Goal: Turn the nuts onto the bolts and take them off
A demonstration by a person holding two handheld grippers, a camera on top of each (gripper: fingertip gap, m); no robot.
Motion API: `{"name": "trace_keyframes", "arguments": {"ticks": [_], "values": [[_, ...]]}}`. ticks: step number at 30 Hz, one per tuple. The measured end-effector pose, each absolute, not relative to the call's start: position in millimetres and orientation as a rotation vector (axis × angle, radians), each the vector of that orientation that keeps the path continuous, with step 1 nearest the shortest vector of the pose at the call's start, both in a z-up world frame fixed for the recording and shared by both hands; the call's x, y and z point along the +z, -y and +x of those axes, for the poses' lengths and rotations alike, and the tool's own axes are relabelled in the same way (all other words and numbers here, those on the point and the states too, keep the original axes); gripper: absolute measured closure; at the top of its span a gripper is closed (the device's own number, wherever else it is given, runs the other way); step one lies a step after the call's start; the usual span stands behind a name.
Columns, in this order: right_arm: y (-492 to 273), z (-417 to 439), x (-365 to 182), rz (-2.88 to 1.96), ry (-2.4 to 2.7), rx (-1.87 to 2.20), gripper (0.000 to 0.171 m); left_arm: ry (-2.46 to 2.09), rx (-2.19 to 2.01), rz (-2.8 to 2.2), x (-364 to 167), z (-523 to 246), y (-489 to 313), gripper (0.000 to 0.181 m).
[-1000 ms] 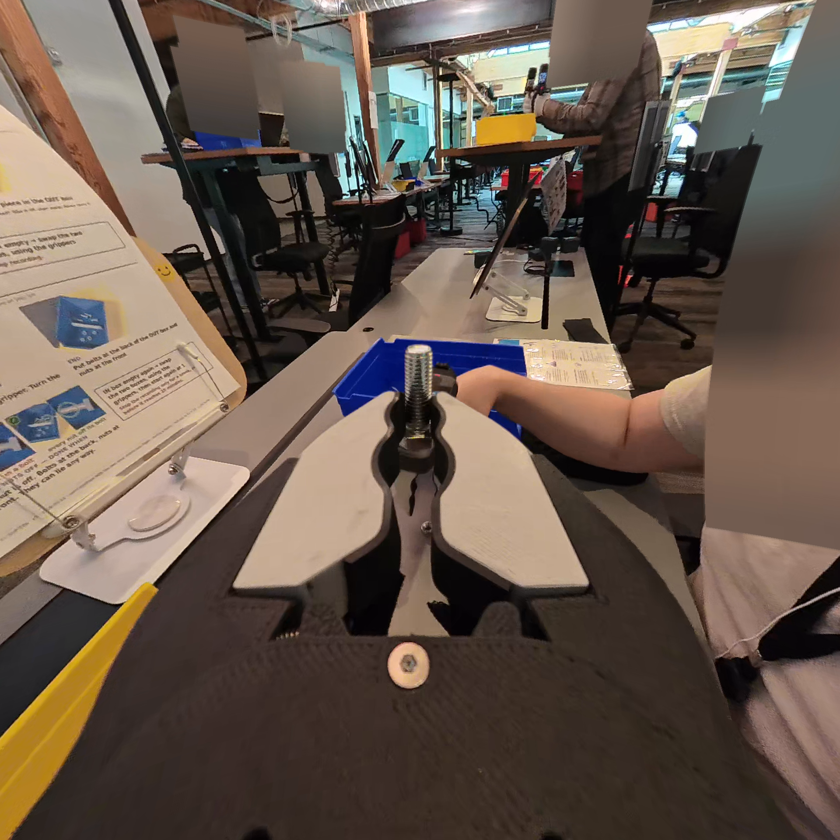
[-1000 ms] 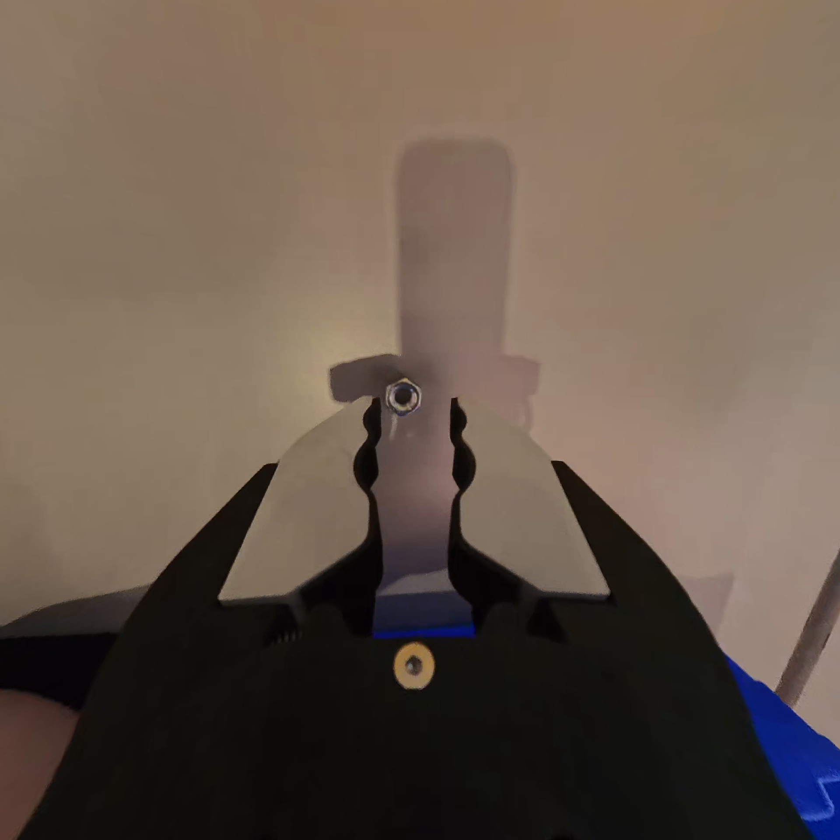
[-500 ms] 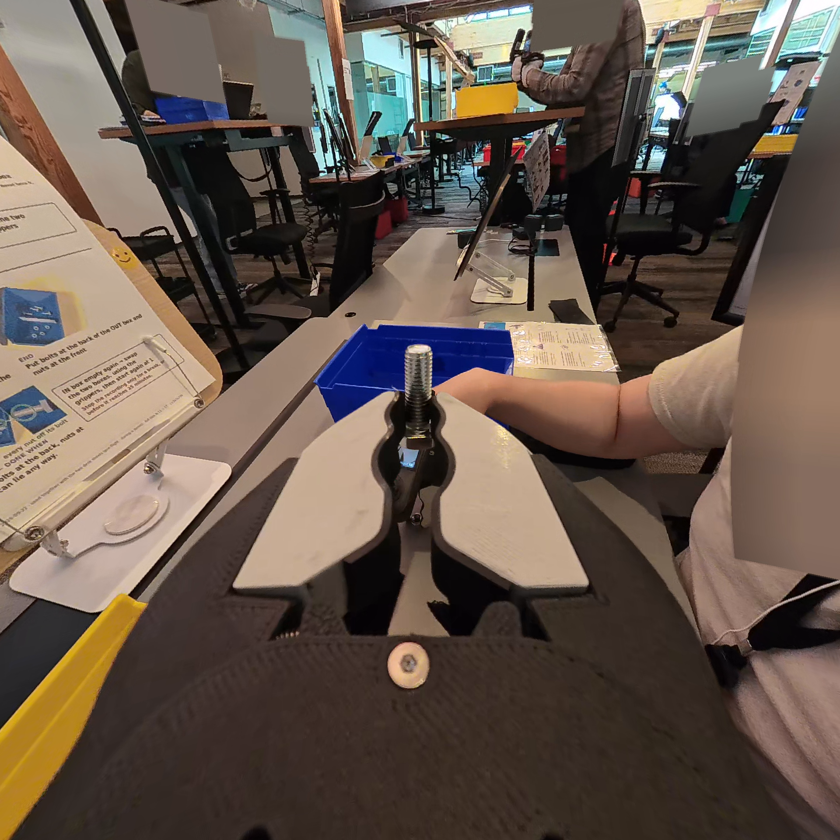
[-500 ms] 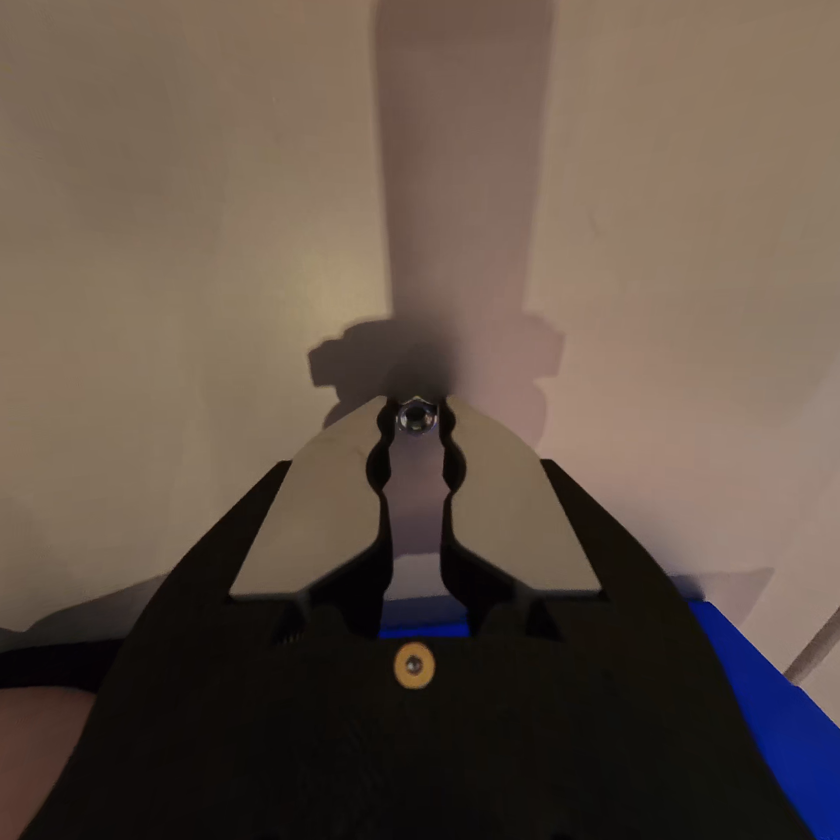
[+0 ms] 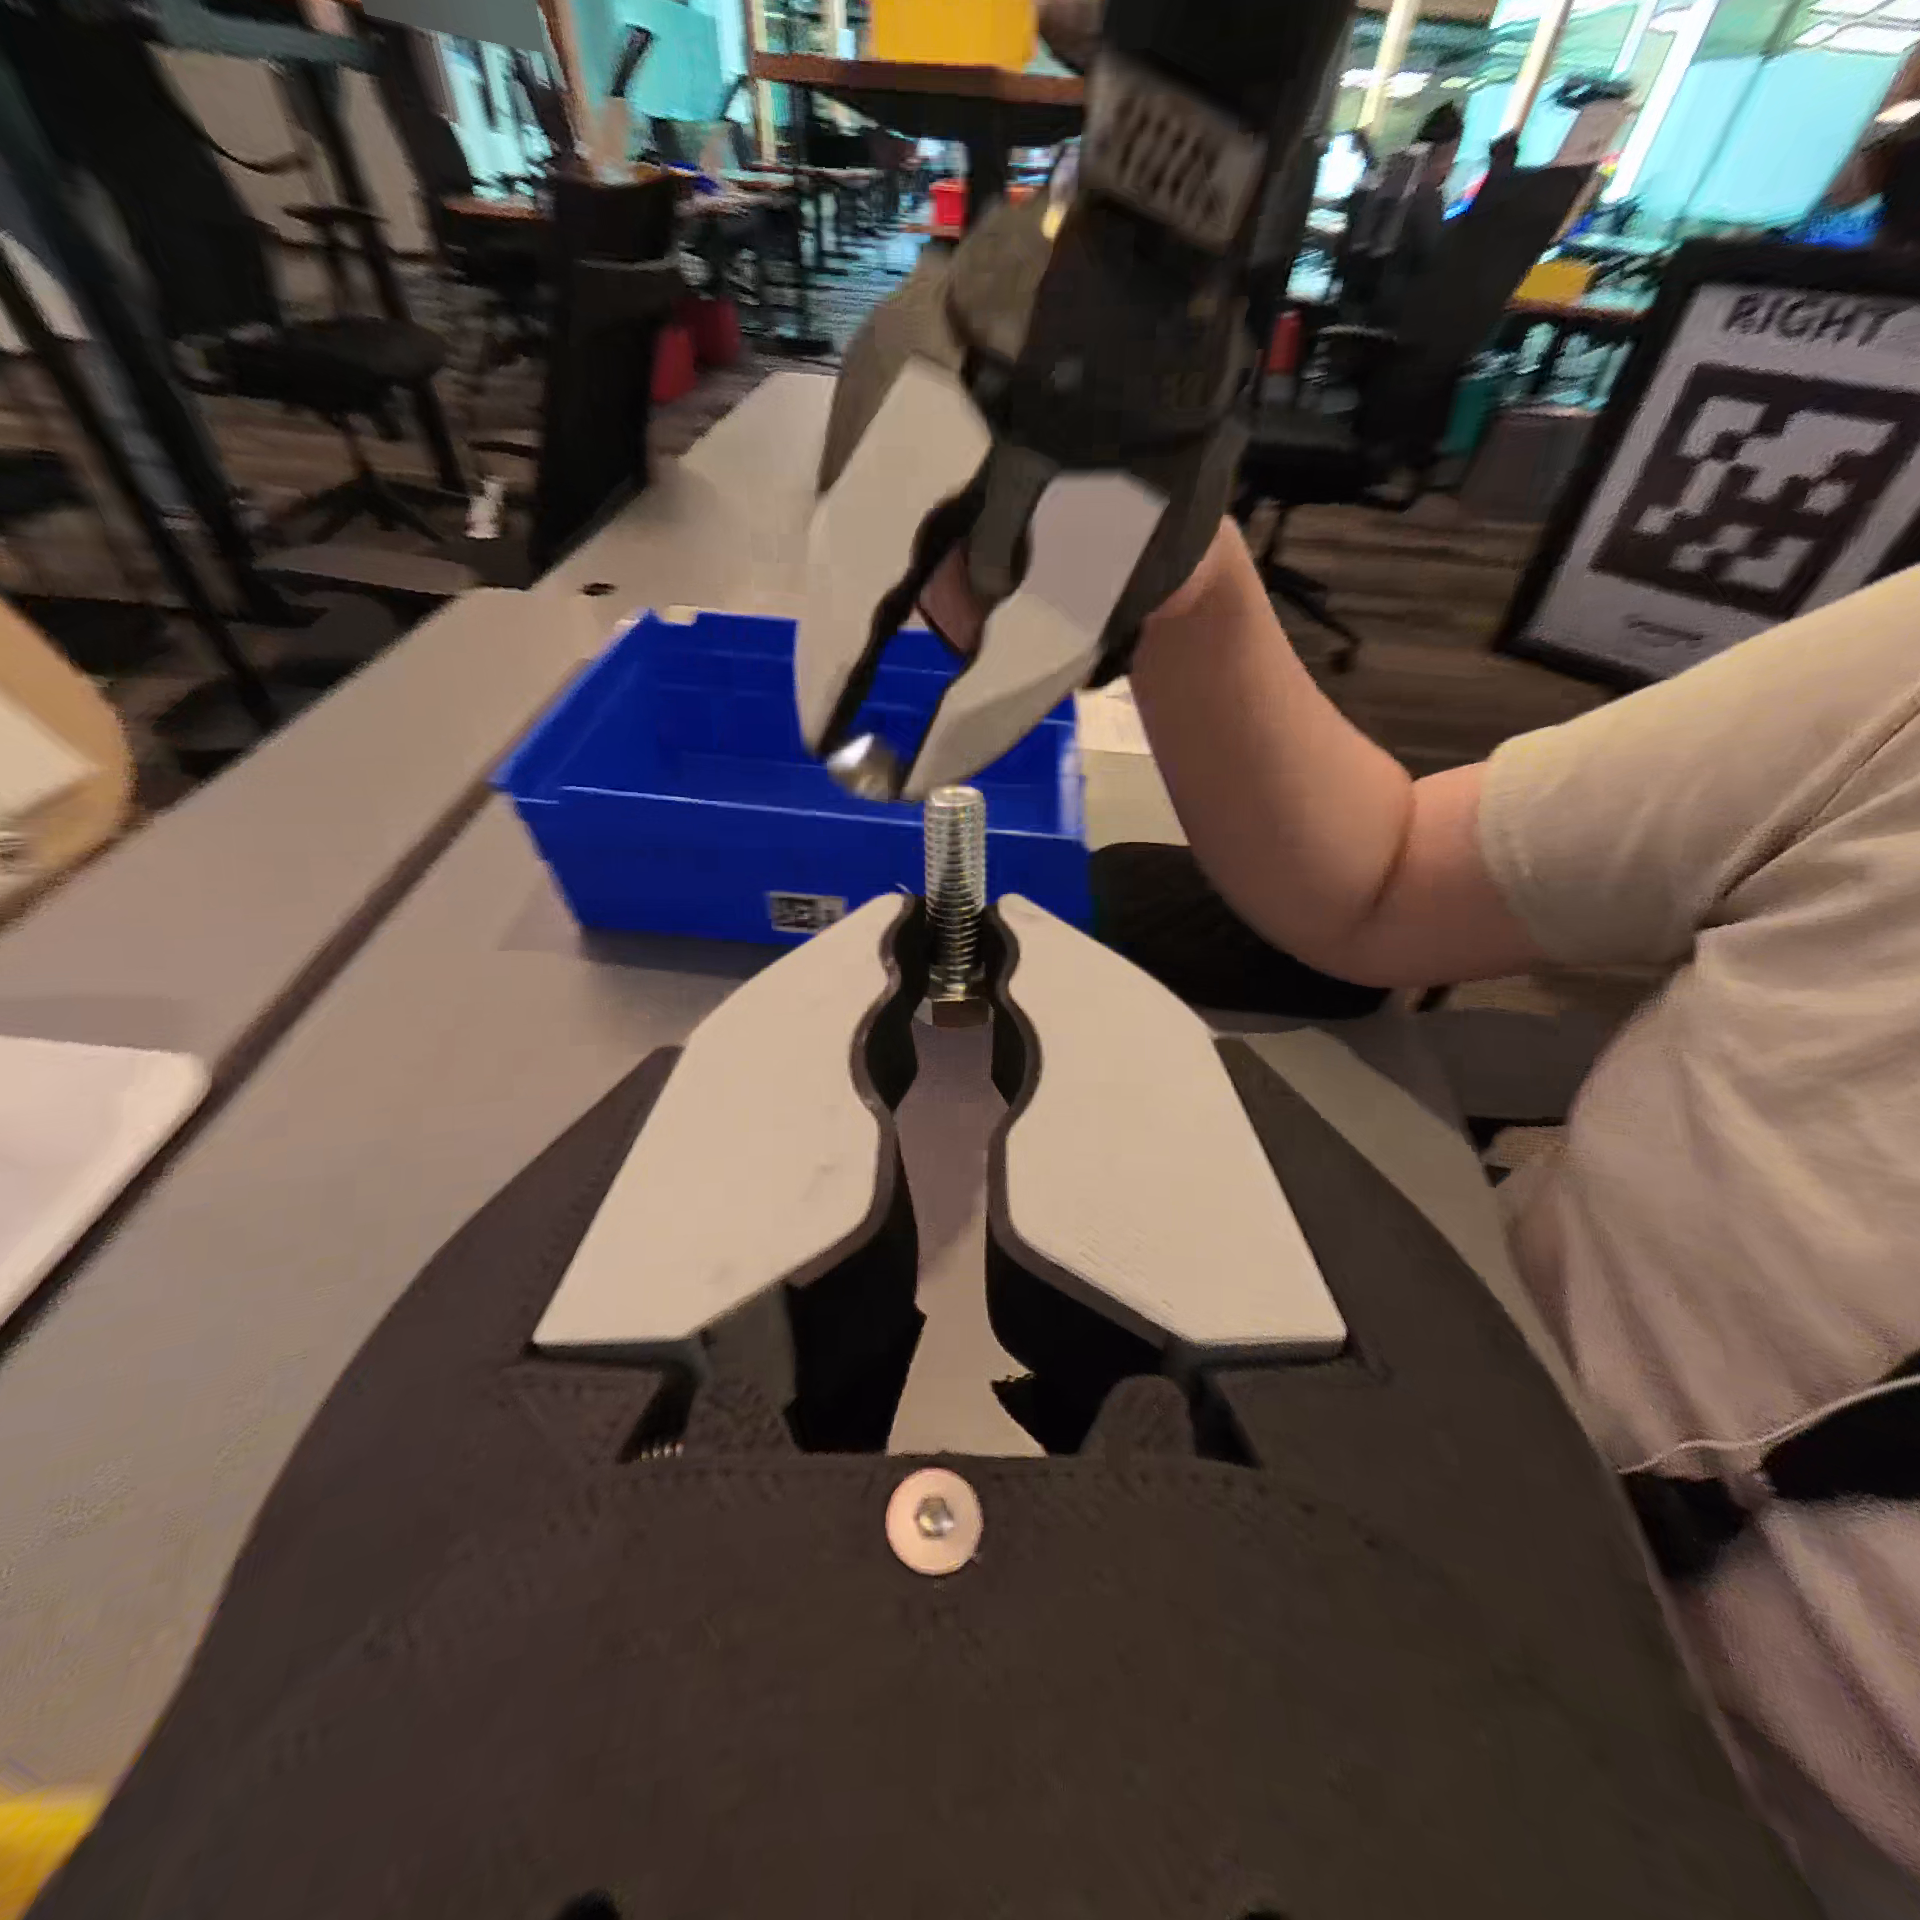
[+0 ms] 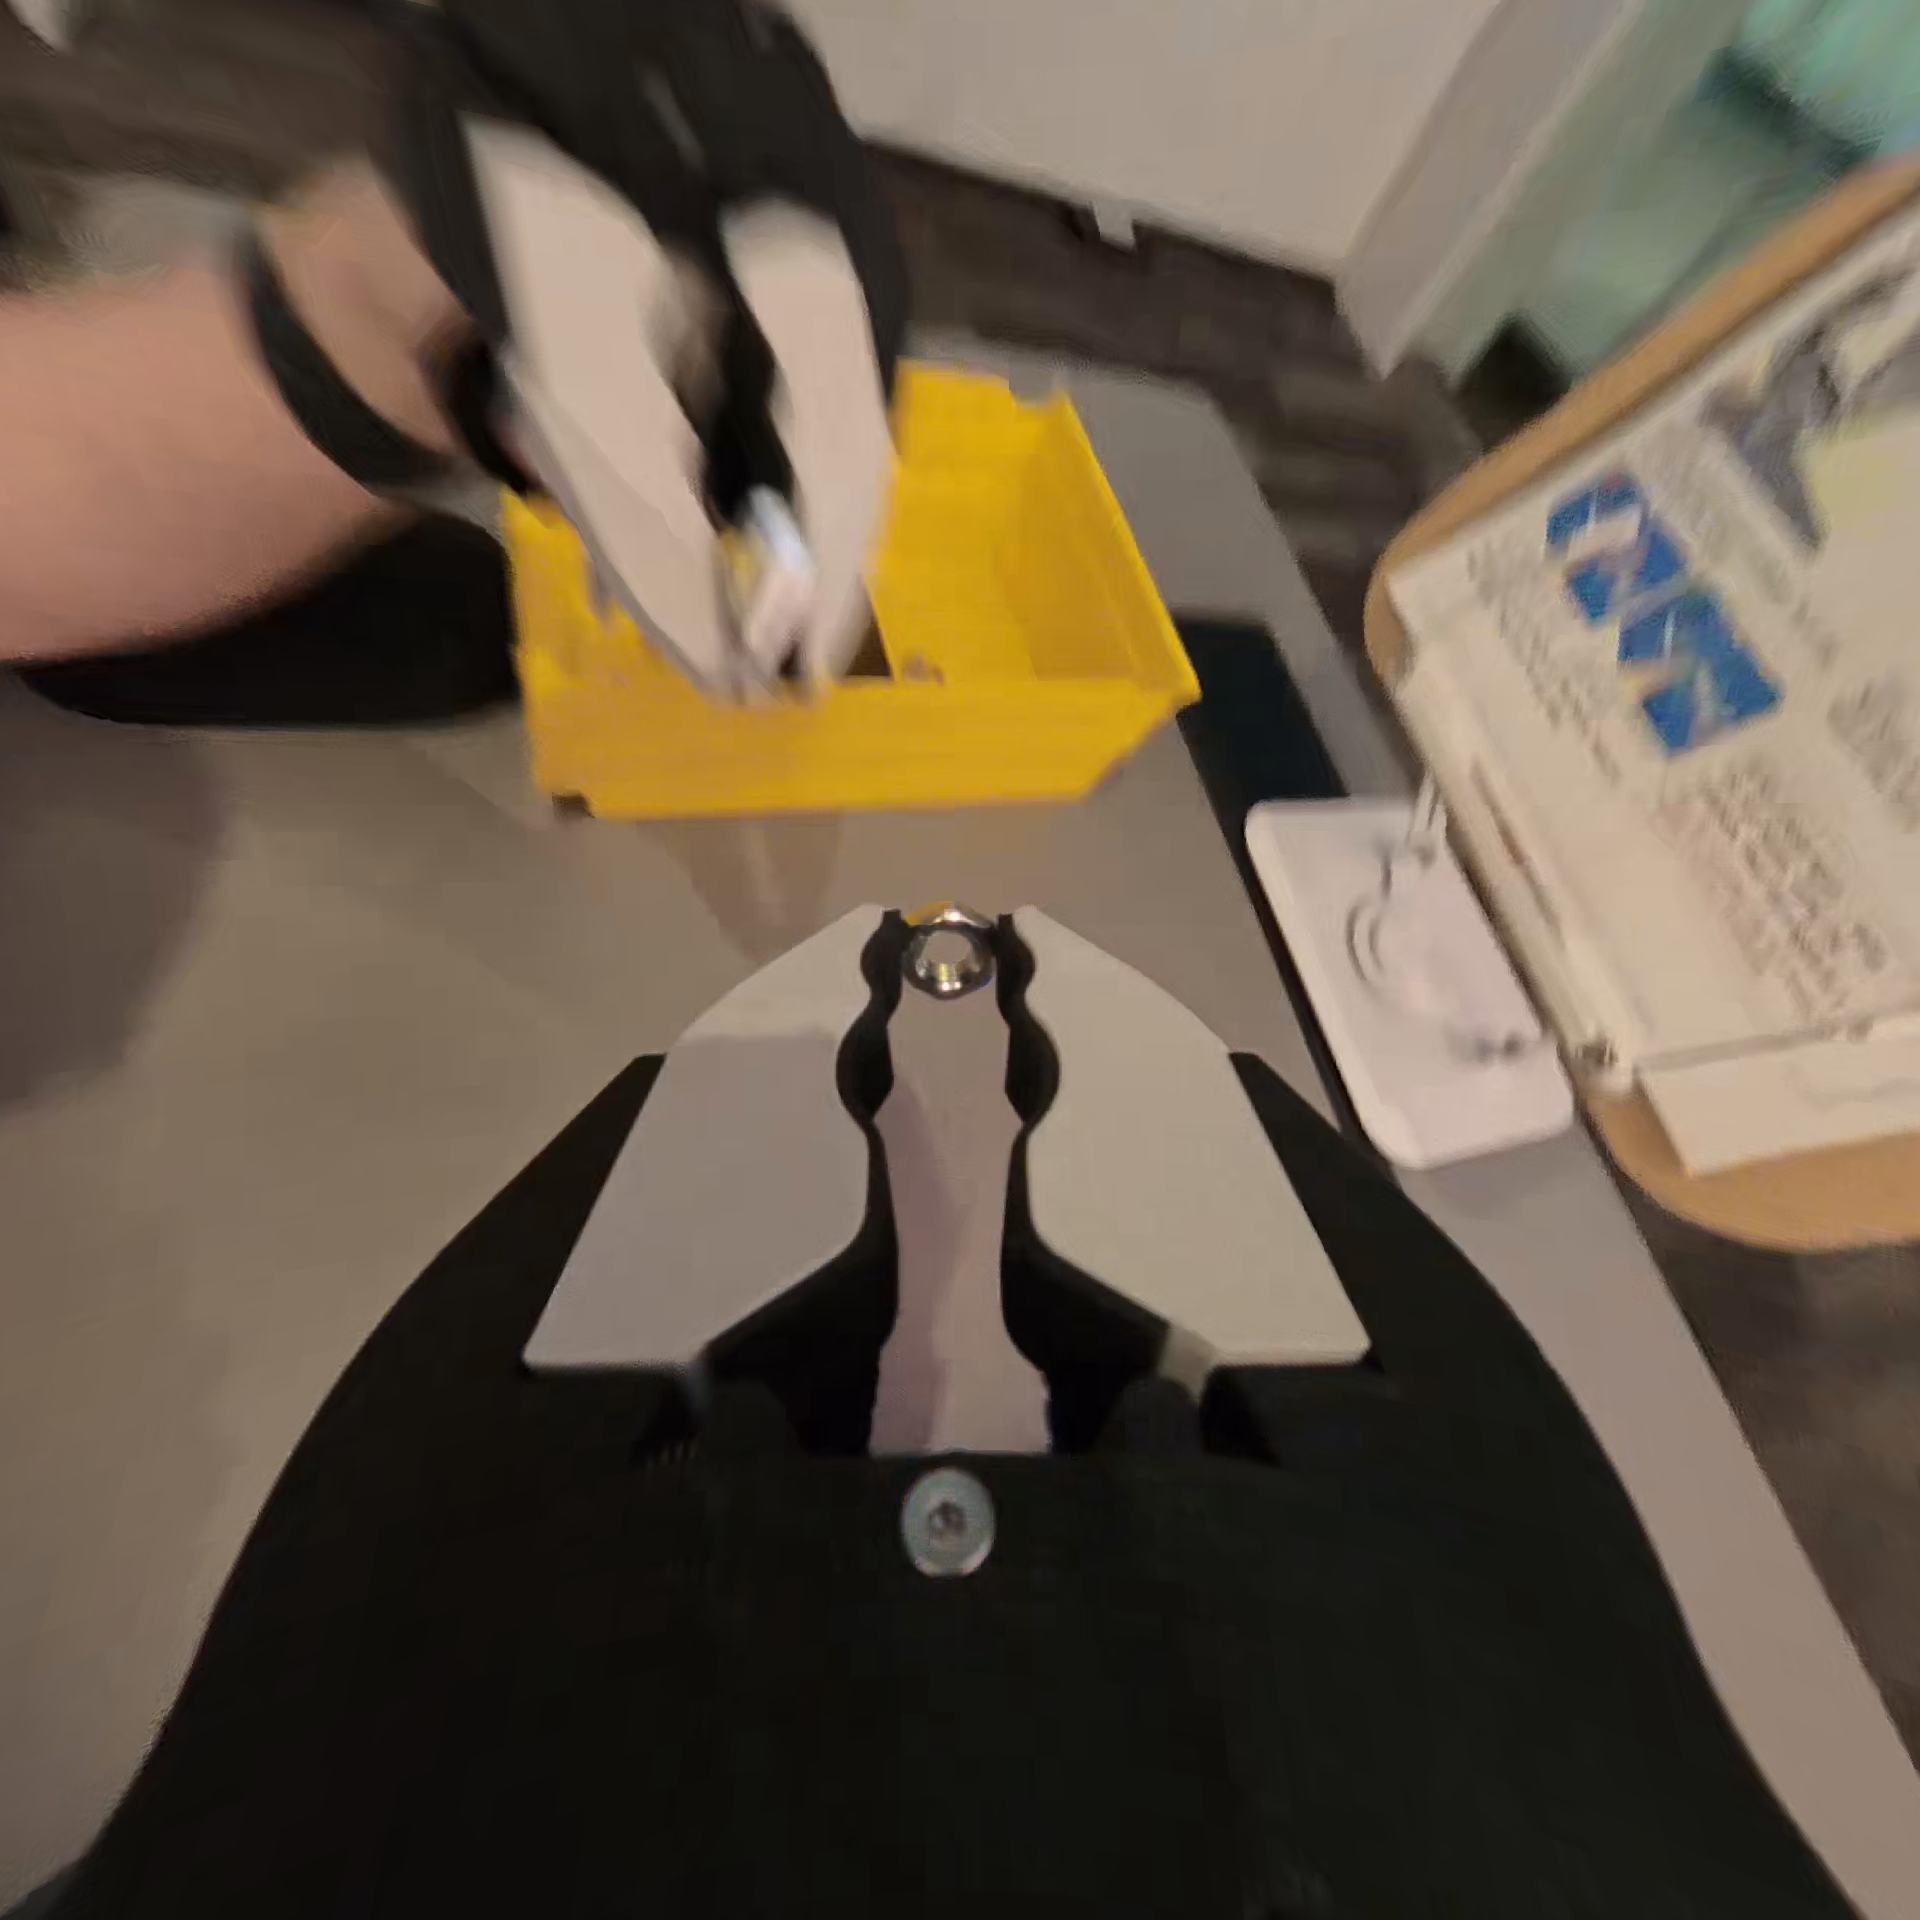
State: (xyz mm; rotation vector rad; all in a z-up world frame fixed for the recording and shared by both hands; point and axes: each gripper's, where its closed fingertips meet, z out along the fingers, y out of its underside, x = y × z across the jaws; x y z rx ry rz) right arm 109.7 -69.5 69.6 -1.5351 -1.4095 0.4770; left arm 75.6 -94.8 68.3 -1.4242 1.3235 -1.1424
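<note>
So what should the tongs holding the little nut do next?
Probably ease the right tongs sideways and down, so the nut sits squarely on the bolt. The nut hangs just up and left of the bolt's tip, which the left tongs hold upright.

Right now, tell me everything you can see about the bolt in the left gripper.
The bolt is bright silvery metal with a coarsely threaded shank and a hex head. It stands upright, thread end up, its head and lower shank clamped between the tips of the left gripper. Its top is bare, with no nut on it yet. The right gripper hangs just above and to the left, holding a nut that is close to the bolt's tip but not touching. Behind it sits a blue bin.
</note>
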Motion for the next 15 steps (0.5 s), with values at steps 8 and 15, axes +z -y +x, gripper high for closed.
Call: {"name": "trace_keyframes", "arguments": {"ticks": [8, 15], "values": [[106.0, 157.1, 44.5, -1.402, 1.768, 0.140, 0.153, -1.166, -1.167, -1.346, 21.2, 153.0, 93.9, 0.172], [97.9, 174.2, 3.2, -1.535, 1.918, 0.061, 0.153, -1.248, -1.039, -1.357, -33.5, 178.3, 97.1, 0.172]]}}
